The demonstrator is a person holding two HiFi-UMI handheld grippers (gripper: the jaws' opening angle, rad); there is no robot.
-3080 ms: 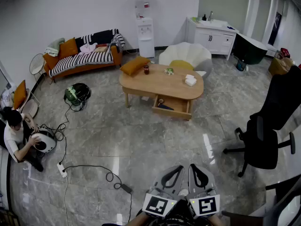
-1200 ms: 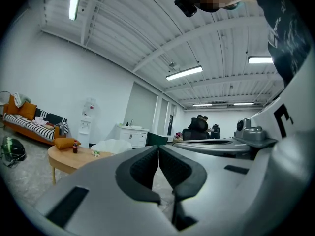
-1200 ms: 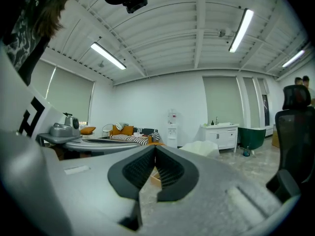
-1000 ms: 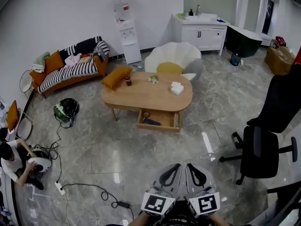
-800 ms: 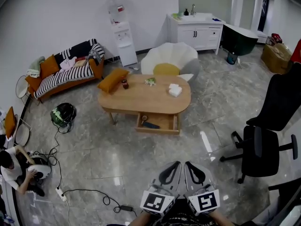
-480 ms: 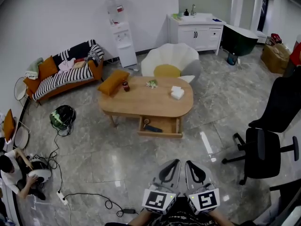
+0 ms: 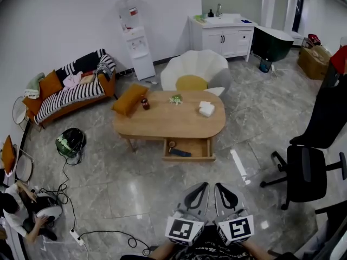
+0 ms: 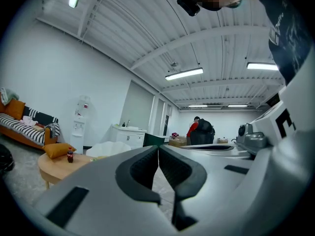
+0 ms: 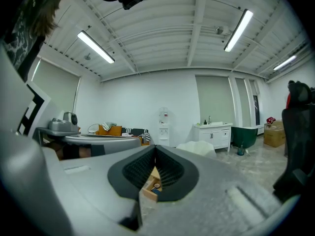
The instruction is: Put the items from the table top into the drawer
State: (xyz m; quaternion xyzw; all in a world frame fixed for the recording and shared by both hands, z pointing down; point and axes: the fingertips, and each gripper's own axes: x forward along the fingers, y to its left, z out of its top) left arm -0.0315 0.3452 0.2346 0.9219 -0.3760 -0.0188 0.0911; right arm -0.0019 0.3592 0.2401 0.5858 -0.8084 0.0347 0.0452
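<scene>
An oval wooden table (image 7: pixel 162 124) stands mid-room in the head view. On its top are a small dark bottle (image 7: pixel 145 103), a small green item (image 7: pixel 175 98) and a white folded item (image 7: pixel 206 109). Its drawer (image 7: pixel 203 149) is pulled open at the front, with a dark flat object (image 7: pixel 181 153) and a small round thing inside. My left gripper (image 7: pixel 195 195) and right gripper (image 7: pixel 224 195) are side by side at the bottom edge, far short of the table, both shut and empty. The left gripper (image 8: pixel 158 149) view shows the bottle (image 8: pixel 69 155) at far left; the right gripper (image 9: pixel 155 150) points at the drawer (image 9: pixel 151 187).
A black office chair (image 7: pixel 306 169) stands at the right, and a white shell chair (image 7: pixel 198 69) behind the table. An orange cushion (image 7: pixel 129 98) lies at the table's left end. A sofa (image 7: pixel 70 88), water dispenser (image 7: pixel 133 37) and white cabinet (image 7: pixel 219 34) line the walls. A person (image 7: pixel 21 215) sits on the floor beside cables.
The table and its open drawer have come nearer and lower in the head view as I move toward them. Both grippers stay shut, side by side.
</scene>
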